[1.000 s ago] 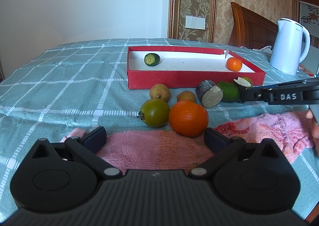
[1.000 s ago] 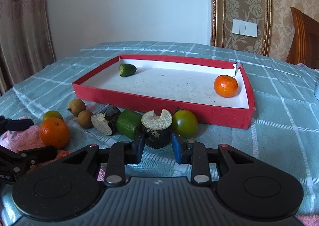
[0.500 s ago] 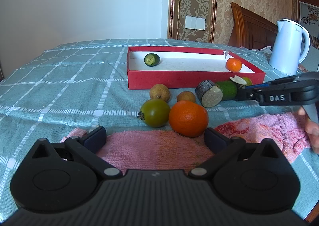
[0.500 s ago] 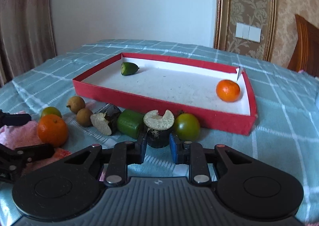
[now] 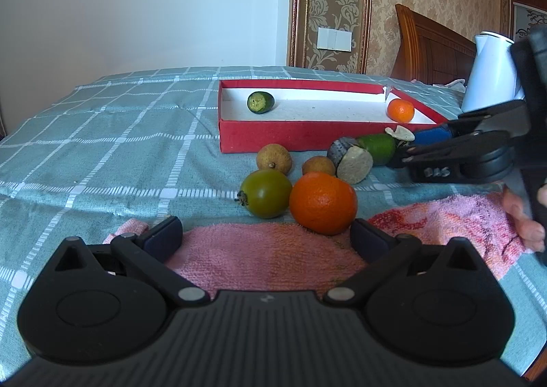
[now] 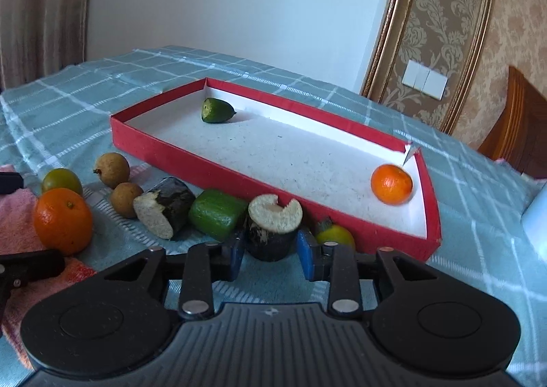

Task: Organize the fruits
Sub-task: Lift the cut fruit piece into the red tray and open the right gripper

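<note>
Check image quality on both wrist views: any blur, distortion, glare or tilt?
Left wrist: sharp, level horizon; fisheye bows the red tray rim; daylight from the right, soft shadows, no glare; right gripper at the edge slightly soft. Right wrist: whole frame tilted, wall switch and frame slanted; mild softness; small orange in the tray crisp enough; dark corners in both.

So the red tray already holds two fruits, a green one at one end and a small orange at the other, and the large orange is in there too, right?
Not quite. The large orange lies outside the red tray, at the pink towel's edge, as the left wrist view shows. Only the green one and small orange are inside.
</note>
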